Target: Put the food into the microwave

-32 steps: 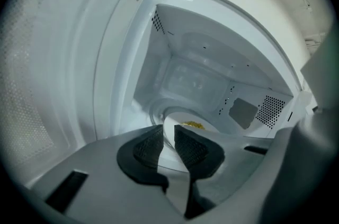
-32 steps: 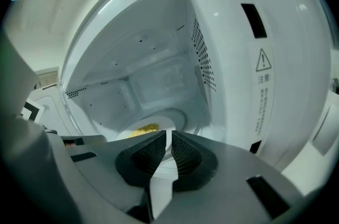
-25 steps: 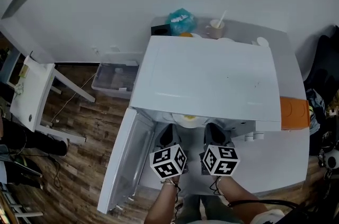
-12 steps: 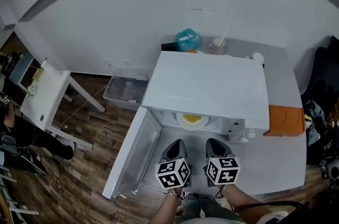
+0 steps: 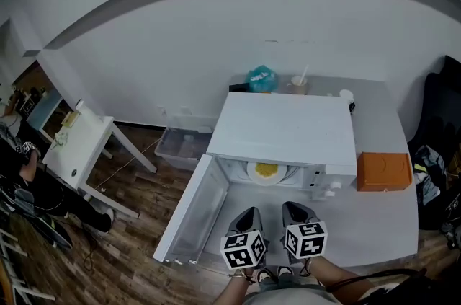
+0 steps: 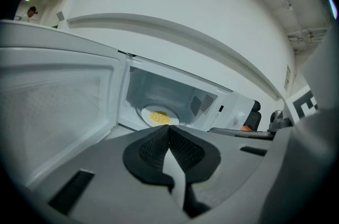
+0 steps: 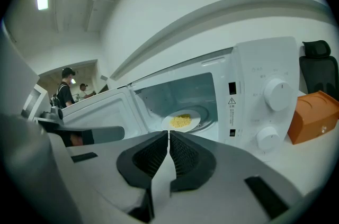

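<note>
A white plate of yellow food (image 5: 265, 171) (image 6: 157, 116) (image 7: 181, 121) lies inside the white microwave (image 5: 288, 130), whose door (image 5: 193, 213) hangs wide open to the left. My left gripper (image 5: 251, 214) (image 6: 169, 130) and right gripper (image 5: 292, 209) (image 7: 169, 135) hover side by side in front of the opening, well back from the plate. Both sets of jaws are pressed together with nothing between them.
An orange box (image 5: 383, 171) (image 7: 316, 116) sits on the grey table (image 5: 374, 224) right of the microwave. A teal bag (image 5: 262, 78) and a cup (image 5: 297, 86) stand behind it. A clear bin (image 5: 184, 145) and a white side table (image 5: 75, 145) are on the floor at left. People stand at far left (image 7: 66, 88).
Both grippers have drawn back from the microwave opening toward me. The plate of food stays inside and the door remains open.
</note>
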`<state>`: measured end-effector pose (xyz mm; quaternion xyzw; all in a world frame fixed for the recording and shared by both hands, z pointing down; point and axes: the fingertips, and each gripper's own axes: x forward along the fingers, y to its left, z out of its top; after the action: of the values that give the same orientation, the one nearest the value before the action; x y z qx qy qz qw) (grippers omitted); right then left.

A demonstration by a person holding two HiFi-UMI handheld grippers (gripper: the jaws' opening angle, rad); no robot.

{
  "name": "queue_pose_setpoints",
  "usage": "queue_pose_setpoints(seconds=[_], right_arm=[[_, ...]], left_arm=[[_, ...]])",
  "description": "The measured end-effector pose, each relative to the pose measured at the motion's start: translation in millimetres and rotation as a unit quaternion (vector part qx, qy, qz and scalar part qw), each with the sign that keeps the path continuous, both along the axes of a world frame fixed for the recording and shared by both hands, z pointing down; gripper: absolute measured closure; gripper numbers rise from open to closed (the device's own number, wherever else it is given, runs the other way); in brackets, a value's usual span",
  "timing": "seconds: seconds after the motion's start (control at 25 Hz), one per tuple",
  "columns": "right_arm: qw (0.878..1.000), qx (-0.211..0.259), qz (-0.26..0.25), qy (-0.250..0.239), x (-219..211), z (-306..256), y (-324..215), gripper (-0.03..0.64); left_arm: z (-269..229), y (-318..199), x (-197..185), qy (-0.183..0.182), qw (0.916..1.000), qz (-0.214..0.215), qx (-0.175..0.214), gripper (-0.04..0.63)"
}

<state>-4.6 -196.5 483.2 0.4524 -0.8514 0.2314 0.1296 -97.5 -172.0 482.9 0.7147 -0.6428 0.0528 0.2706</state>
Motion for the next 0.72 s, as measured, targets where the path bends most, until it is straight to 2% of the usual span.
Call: queue_pose_setpoints(seconds=[0.24,0.72], right_arm=[[1.000,0.015,-0.011,0.002,1.5,-13.6,9.7,0.591],[1.000,0.011,-0.023,0.011,0.3,-14.6,20.8,0.591]], left_arm=[[-14.7,9.3,0.3,-0.007,0.9999,0.002,0.015,0.592],[-12.8,18.4,-6.6,-0.007,0.9999,-0.012,0.009,0.591]])
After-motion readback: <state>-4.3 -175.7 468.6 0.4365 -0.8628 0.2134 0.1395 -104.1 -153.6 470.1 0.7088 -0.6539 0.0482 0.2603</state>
